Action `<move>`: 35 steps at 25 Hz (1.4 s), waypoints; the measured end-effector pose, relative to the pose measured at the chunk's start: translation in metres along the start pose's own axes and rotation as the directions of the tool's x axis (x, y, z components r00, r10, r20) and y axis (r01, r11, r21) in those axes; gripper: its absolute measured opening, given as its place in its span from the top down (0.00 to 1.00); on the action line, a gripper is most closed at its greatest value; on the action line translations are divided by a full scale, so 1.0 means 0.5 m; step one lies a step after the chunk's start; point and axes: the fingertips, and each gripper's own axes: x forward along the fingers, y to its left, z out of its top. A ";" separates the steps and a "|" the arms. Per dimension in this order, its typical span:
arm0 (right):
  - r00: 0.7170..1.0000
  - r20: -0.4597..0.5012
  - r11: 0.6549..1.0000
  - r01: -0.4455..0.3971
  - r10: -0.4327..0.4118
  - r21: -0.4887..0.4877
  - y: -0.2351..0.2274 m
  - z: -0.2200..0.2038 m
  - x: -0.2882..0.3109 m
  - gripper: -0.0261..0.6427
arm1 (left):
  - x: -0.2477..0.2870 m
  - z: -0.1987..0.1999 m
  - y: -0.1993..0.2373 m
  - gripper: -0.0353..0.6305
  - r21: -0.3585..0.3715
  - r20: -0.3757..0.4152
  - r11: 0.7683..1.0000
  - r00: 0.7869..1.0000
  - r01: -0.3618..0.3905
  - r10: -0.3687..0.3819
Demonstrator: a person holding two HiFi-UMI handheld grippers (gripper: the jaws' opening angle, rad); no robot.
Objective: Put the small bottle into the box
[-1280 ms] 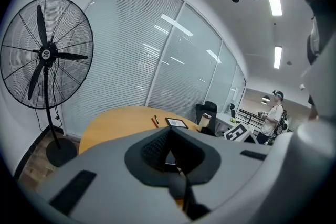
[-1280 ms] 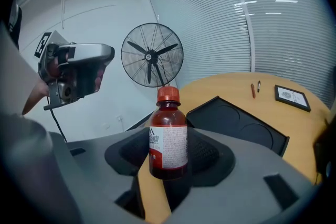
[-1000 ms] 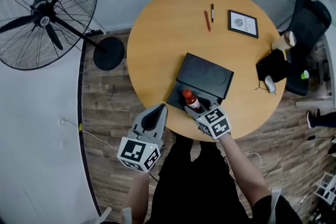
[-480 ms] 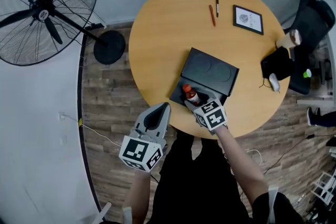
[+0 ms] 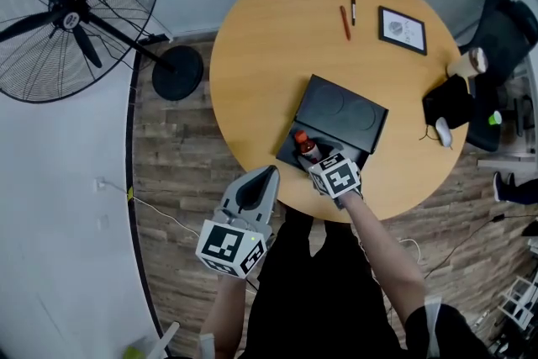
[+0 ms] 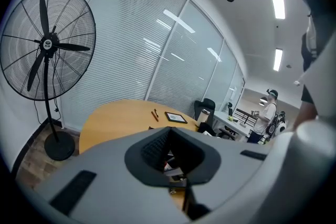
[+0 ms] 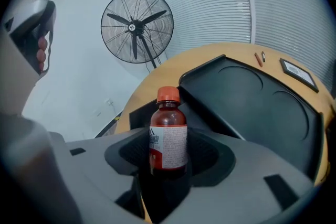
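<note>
A small brown bottle [image 5: 306, 150] with a red cap and a white label stands upright between the jaws of my right gripper [image 5: 313, 163], which is shut on it. It hangs over the near, open part of the black box [image 5: 296, 161], whose lid [image 5: 346, 113] lies folded back on the round wooden table [image 5: 269, 55]. In the right gripper view the bottle [image 7: 168, 136] fills the middle, held by the right gripper [image 7: 168, 165], with the lid [image 7: 252, 97] behind. I cannot tell whether the bottle touches the box's bottom. My left gripper [image 5: 266, 175] is shut and empty, off the table's near edge; its jaws meet in the left gripper view [image 6: 169, 152].
Two pens [image 5: 345, 21] and a framed picture [image 5: 403, 29] lie at the table's far side. A cup [image 5: 475, 60], a black pouch [image 5: 450, 101] and a mouse [image 5: 444, 131] sit at the right edge. A standing fan [image 5: 67, 13] is on the floor to the left.
My right gripper has carried the bottle a little forward, further over the box's open part. The left gripper has hardly moved.
</note>
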 end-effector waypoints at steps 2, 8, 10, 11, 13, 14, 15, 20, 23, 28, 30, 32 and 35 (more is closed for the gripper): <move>1.000 -0.011 1.000 -0.003 0.003 0.000 0.000 -0.002 0.008 0.62 | -0.001 -0.004 -0.002 0.95 0.000 -0.004 1.000 1.000 0.000 0.000; 0.998 -0.057 1.000 0.004 -0.004 0.002 -0.007 -0.014 0.025 0.62 | -0.007 -0.002 -0.006 0.95 0.011 -0.005 1.000 1.000 -0.004 0.004; 0.998 -0.067 1.000 0.004 -0.003 0.007 -0.008 -0.016 0.029 0.62 | -0.009 0.000 -0.007 0.95 0.013 -0.004 1.000 1.000 -0.004 0.005; 0.998 -0.070 1.000 0.003 -0.003 0.010 -0.007 -0.017 0.031 0.62 | -0.011 0.001 -0.007 0.95 0.014 -0.004 1.000 1.000 -0.005 0.005; 0.997 -0.077 1.000 0.005 -0.003 0.016 -0.006 -0.016 0.036 0.62 | -0.014 0.002 -0.005 0.95 0.016 -0.005 1.000 1.000 -0.008 0.008; 0.997 -0.081 1.000 0.005 -0.004 0.019 -0.006 -0.015 0.038 0.62 | -0.016 0.002 -0.004 0.95 0.017 -0.005 1.000 1.000 -0.010 0.010; 0.996 -0.085 1.000 0.006 -0.004 0.023 -0.006 -0.016 0.041 0.62 | -0.017 0.002 -0.003 0.95 0.017 -0.005 1.000 1.000 -0.011 0.012; 0.995 -0.095 0.999 0.010 -0.006 0.042 -0.010 -0.019 0.047 0.62 | -0.018 0.002 -0.002 0.95 0.022 -0.008 1.000 1.000 -0.015 0.015; 0.995 -0.101 0.999 0.007 -0.002 0.051 -0.013 -0.019 0.050 0.62 | -0.016 0.002 0.001 0.95 0.022 -0.006 1.000 1.000 -0.020 0.020; 0.996 -0.089 0.997 -0.001 0.008 0.074 -0.011 -0.013 0.052 0.62 | -0.017 0.002 0.007 0.95 0.019 -0.010 0.999 1.000 -0.027 0.027; 0.996 -0.088 0.998 -0.001 0.007 0.067 -0.011 -0.009 0.051 0.62 | -0.016 0.002 0.008 0.95 0.016 -0.008 0.999 0.999 -0.031 0.031; 0.996 -0.093 0.998 0.001 0.005 0.058 -0.011 -0.010 0.050 0.61 | -0.016 0.003 0.007 0.95 0.015 -0.005 0.999 0.999 -0.034 0.034; 0.995 -0.103 0.999 0.001 0.004 0.051 -0.010 -0.016 0.049 0.61 | -0.016 0.007 0.004 0.95 0.015 0.001 0.999 0.999 -0.037 0.037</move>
